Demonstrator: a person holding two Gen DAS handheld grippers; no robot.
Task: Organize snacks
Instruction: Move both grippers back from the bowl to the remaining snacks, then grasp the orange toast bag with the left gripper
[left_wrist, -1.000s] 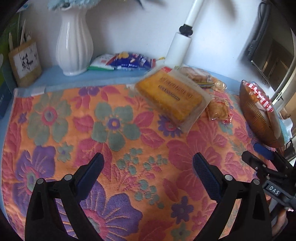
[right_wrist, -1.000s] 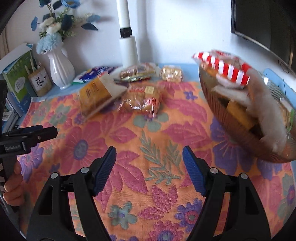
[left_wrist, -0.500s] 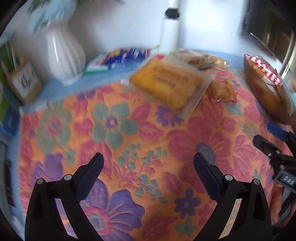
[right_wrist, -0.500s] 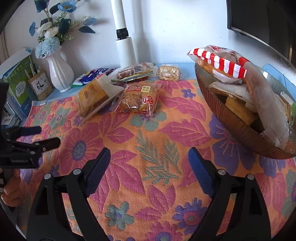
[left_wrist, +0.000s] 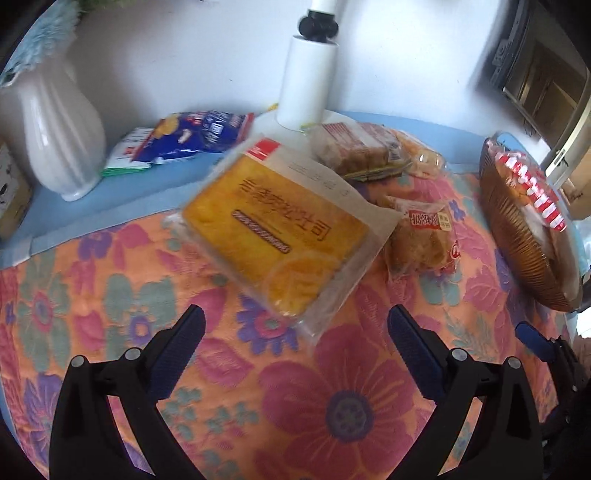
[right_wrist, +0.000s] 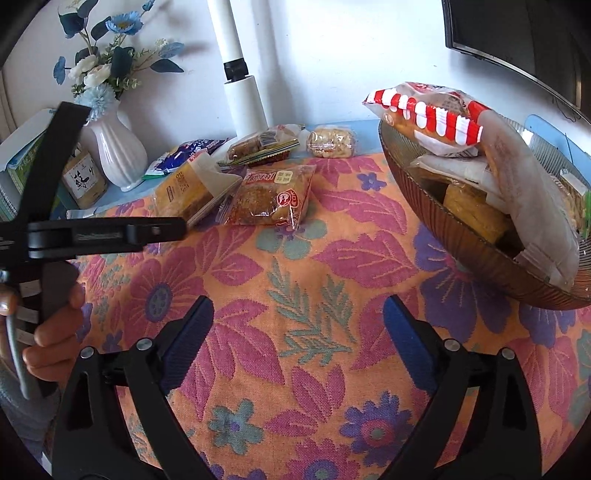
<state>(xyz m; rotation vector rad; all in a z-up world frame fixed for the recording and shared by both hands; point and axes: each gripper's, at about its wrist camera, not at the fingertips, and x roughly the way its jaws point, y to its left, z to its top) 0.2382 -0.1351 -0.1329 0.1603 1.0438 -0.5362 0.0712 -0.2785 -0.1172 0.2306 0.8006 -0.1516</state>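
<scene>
**Left gripper lining up on the big cake packet**

Left gripper (left_wrist: 295, 325): jaws spread wide, nothing between them, hovering over the floral cloth (left_wrist: 332, 406) just short of the yellow cake packet (left_wrist: 273, 236). Packet lies flat and skewed, one clear-film corner pointing toward the jaws.

Right gripper (right_wrist: 295, 317): jaws opening, nothing between them, over bare cloth beside the brown basket (right_wrist: 461, 254), which already holds several packets, a red-and-white striped bag (right_wrist: 428, 114) on top.

Loose snacks left: the yellow packet; a red-labelled pastry pack (right_wrist: 273, 195) touching its side; two more clear-wrapped packs (left_wrist: 362, 151) behind, near the white post (left_wrist: 306, 85); a blue bag (left_wrist: 199, 133) by the white vase (left_wrist: 59, 133).

Judgement on the step: take the yellow packet across its narrow width, pads on the cake body rather than the slack film edge, which would likely slip. Lift clear before travelling so the pastry pack is not dragged. The basket looks full; place low and toward the open side.

Surface: textured woven cloth over a blue tabletop (left_wrist: 110, 195). White wall behind; dark screen (right_wrist: 517, 33) upper right.
</scene>
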